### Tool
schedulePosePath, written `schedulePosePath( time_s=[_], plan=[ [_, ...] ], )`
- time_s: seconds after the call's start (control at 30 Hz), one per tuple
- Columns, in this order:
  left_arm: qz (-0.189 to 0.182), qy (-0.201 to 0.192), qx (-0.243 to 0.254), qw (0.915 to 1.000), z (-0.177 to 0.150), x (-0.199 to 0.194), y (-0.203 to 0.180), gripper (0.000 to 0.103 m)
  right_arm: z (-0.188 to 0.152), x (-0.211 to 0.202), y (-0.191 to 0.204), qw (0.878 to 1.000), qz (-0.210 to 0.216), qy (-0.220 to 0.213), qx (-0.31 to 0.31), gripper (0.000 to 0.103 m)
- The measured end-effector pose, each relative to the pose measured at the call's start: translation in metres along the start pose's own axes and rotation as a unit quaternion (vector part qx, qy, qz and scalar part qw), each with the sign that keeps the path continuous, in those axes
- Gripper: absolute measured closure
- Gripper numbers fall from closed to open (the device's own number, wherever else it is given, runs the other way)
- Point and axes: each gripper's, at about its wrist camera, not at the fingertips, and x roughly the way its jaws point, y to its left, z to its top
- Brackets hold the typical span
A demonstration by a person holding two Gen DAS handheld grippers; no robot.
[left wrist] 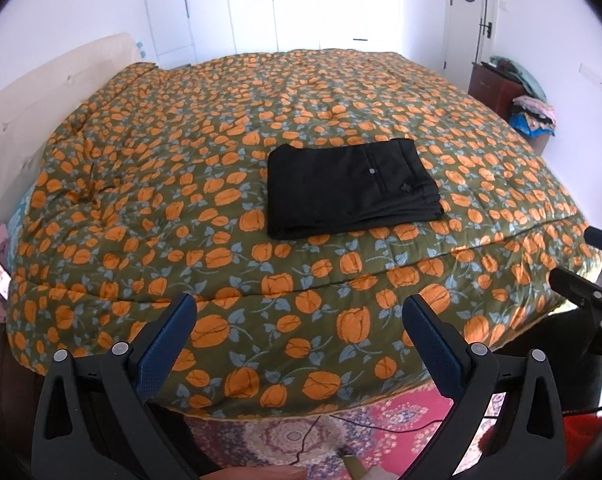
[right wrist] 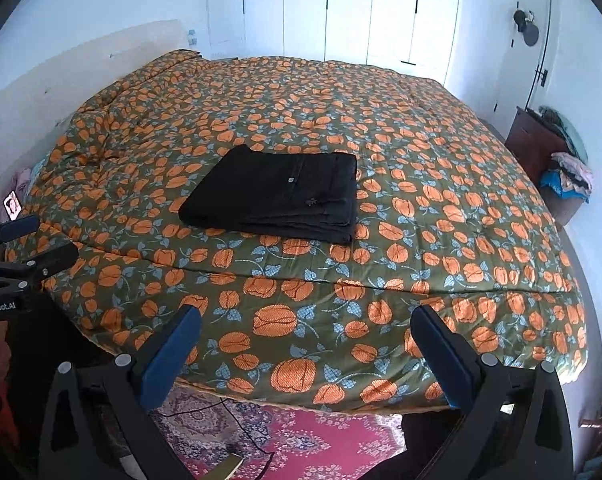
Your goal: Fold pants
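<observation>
Currently, your left gripper (left wrist: 299, 312) stands released, its blue-padded fingers (left wrist: 163, 344) spread wide with nothing between them, held off the near edge of the bed and above the patterned pink rug (left wrist: 385, 420). Your right gripper (right wrist: 305, 324) is in the same condition: jaws apart, empty, blue pads (right wrist: 169, 356) facing each other across open space over the quilt's hanging front.

The black pants (left wrist: 351, 186) lie folded into a compact rectangular stack on the orange-and-green floral quilt (left wrist: 181, 160), near the middle of the bed and somewhat toward the near side. Layered fold edges show along the stack's right and near sides. A small pale button (left wrist: 372, 171) sits on the top face beside a vertical seam line. From the right wrist view the same stack (right wrist: 277, 196) reads flat and square-edged, with the layers visible at its near right corner. Neither gripper touches it; both are well apart from the garment.

The quilt is bunched and wrinkled toward the far left corner by the pale headboard (left wrist: 41, 92). A dark wooden cabinet (right wrist: 535, 148) with a heap of mixed clothing (right wrist: 569, 176) stands against the right wall. White wardrobe doors (left wrist: 301, 4) fill the far wall. A thin dark cord (right wrist: 245, 432) trails across the rug below the quilt's edge.
</observation>
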Motion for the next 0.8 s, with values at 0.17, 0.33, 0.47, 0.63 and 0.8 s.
schedulePosePath(
  time_s=[0.17, 0.33, 0.47, 0.63, 0.8],
  plan=[
    [-0.008, 0.012, -0.009, 0.9999, -0.0023, 0.0049, 0.0029, 0.001, 0.0014, -0.0032, 0.0028, 1.000, 0.002, -0.005, -0.001, 0.000],
    [-0.009, 0.013, -0.003, 0.9999, -0.0049, 0.0063, 0.0004, 0.001, 0.0012, -0.0026, 0.0042, 1.000, 0.005, -0.001, -0.003, 0.000],
    [-0.009, 0.013, 0.002, 0.9999, -0.0053, 0.0068, -0.0015, 0.001, -0.0001, -0.0009, 0.0072, 1.000, 0.008, 0.003, -0.003, 0.000],
    [-0.015, 0.014, 0.002, 0.9998, -0.0066, 0.0067, -0.0025, 0.001, -0.0030, 0.0035, 0.0095, 1.000, 0.010, 0.009, -0.007, 0.000],
    [-0.015, 0.006, 0.001, 0.9999, -0.0072, 0.0018, -0.0028, 0.001, -0.0050, 0.0040, 0.0096, 1.000, 0.010, 0.009, -0.004, 0.000]
  ],
)
